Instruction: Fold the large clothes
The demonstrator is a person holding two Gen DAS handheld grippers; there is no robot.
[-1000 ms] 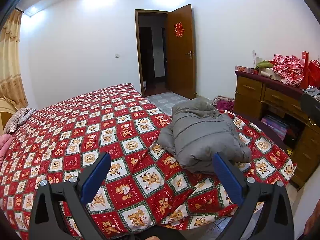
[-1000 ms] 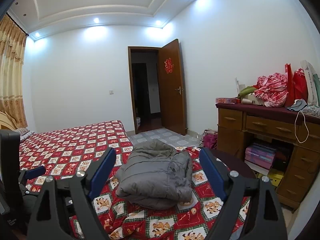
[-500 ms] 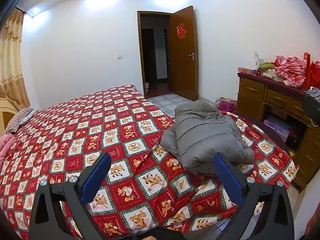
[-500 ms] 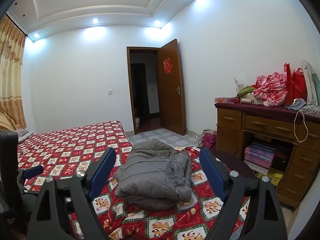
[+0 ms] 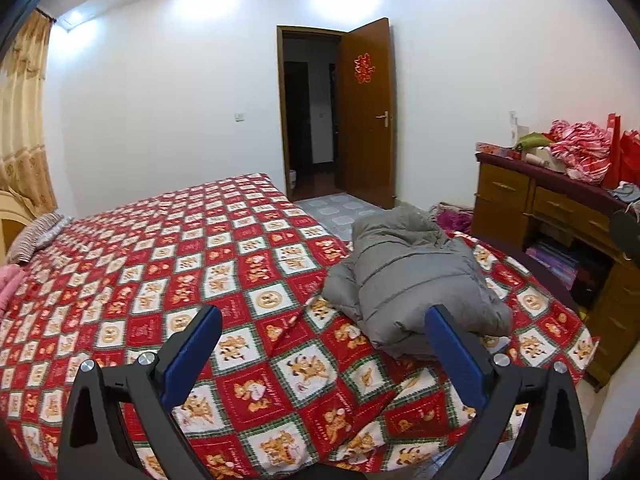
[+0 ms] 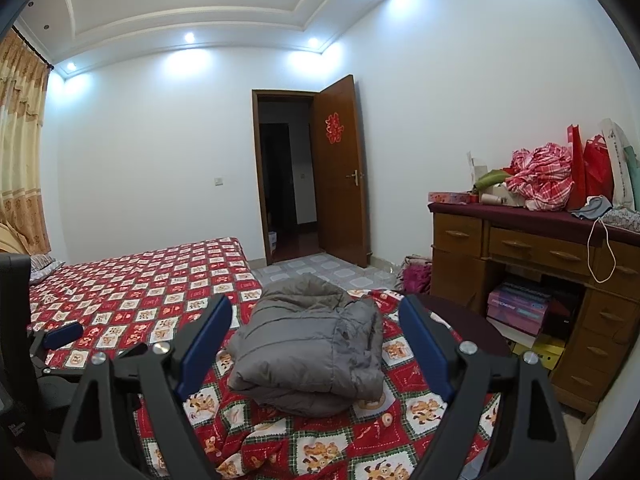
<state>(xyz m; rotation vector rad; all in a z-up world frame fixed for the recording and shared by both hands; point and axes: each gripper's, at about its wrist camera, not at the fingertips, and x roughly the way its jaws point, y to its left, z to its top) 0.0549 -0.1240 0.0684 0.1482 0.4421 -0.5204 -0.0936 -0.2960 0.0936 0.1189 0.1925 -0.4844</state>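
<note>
A grey padded jacket (image 5: 408,276) lies folded in a compact bundle on the near right corner of a bed with a red patterned cover (image 5: 180,264). It also shows in the right wrist view (image 6: 312,336). My left gripper (image 5: 320,344) is open and empty, held back from the bed's near edge, with the jacket ahead to the right. My right gripper (image 6: 316,336) is open and empty, with the jacket framed between its jaws but apart from them. The left gripper's blue finger (image 6: 62,334) shows at the far left of the right wrist view.
A wooden desk (image 6: 540,264) with drawers stands right of the bed, piled with a red checked cloth (image 6: 540,176) and red bags (image 6: 588,168). An open brown door (image 6: 340,168) is at the back. Pillows (image 5: 32,236) lie at the bed's left end. Curtains hang at the left.
Both grippers stay open and empty. The left wrist view has shifted slightly, with the jacket drifting a little right; the right view has hardly changed.
</note>
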